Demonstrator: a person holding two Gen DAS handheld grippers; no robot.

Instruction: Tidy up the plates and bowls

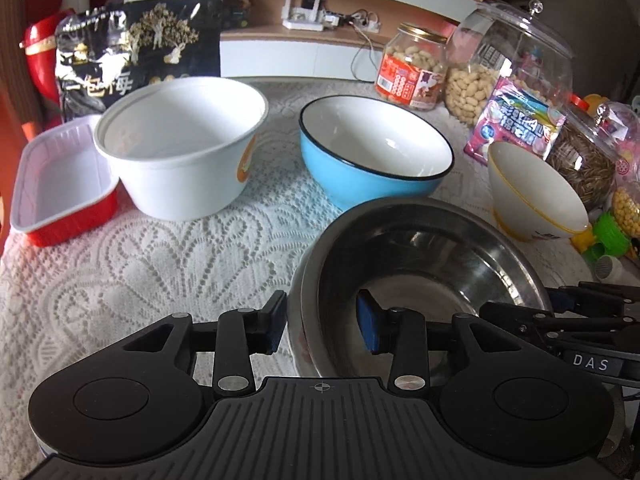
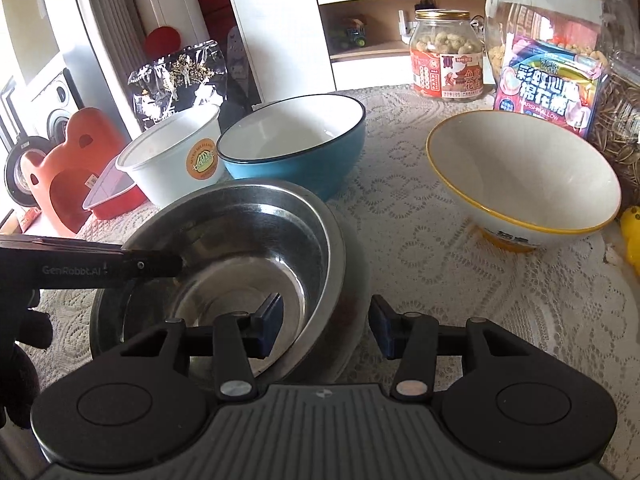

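Steel bowl (image 1: pixel 424 264) sits at the near edge of the counter (image 1: pixel 120 280), on the white lace cloth (image 1: pixel 168 248); in the right wrist view it looks nested in, or resting on, a second steel piece under it, w/ a wider rim showing on its right side.

Left gripper (image 1: pixel 322 324): fingers part open, straddling the steel bowl's near-left rim, one pad outside the wall, one inside. A gap shows beside the inner pad; can't tell if the outer pad touches the wall, so no clear pinch.

Right gripper (image 2: pixel 326 330): fingers part open too, straddling the bowl's near-right rim, left pad inside the bowl, right pad outside past the wider rim. Pads look clear of the metal, not clamped.

Other bowls, all upright and empty:
- blue bowl (image 1: pixel 376 148), white inside, dark rim, just behind the steel bowl, mid counter.
- white paper bowl (image 1: pixel 180 140) w/ orange sticker, left of the blue one, close beside it.
- red tray (image 1: pixel 60 188), white lining, at the left edge, touching or nearly touching the paper bowl.
- yellow-rimmed white bowl (image 2: pixel 524 176) toward the right edge, apart from the steel bowl.

Along the far edge: black snack bag (image 1: pixel 136 52), peanut jar (image 1: pixel 412 68), marshmallow pack (image 2: pixel 548 92), big clear jars.
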